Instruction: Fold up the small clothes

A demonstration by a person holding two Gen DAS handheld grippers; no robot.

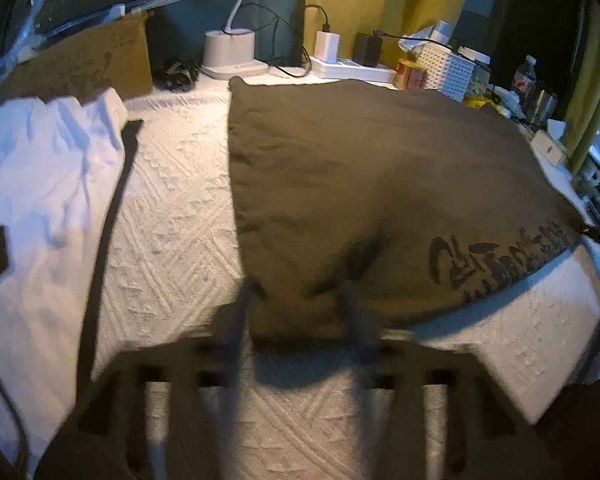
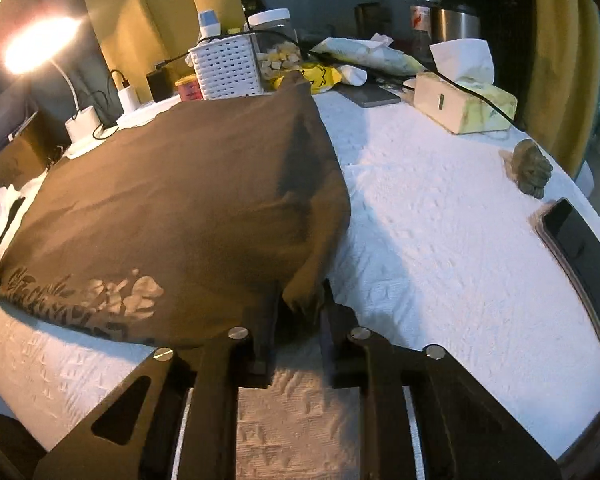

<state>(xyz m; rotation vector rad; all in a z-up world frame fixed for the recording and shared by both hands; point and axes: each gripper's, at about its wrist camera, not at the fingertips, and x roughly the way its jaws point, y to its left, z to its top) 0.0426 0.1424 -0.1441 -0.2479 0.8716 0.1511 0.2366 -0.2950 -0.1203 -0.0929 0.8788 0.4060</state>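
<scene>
A brown garment (image 1: 360, 160) with dark lettering along its near hem lies spread on the white textured cover (image 1: 172, 220). My left gripper (image 1: 296, 312), blurred, has its fingers on either side of the garment's near left corner and is shut on that cloth. In the right wrist view the same brown garment (image 2: 180, 184) fills the left half. Its near right corner is bunched and lifted between the fingers of my right gripper (image 2: 300, 304), which is shut on it. A white garment (image 1: 40, 180) lies crumpled at the far left.
A black strap (image 1: 108, 220) runs beside the white garment. Behind stand a cardboard box (image 1: 80, 68), lamp base (image 1: 230, 54) and power strip (image 1: 352, 66). A white basket (image 2: 226, 68), tissue box (image 2: 464, 104), small figurine (image 2: 528, 170) and dark flat device (image 2: 580, 248) line the back and right.
</scene>
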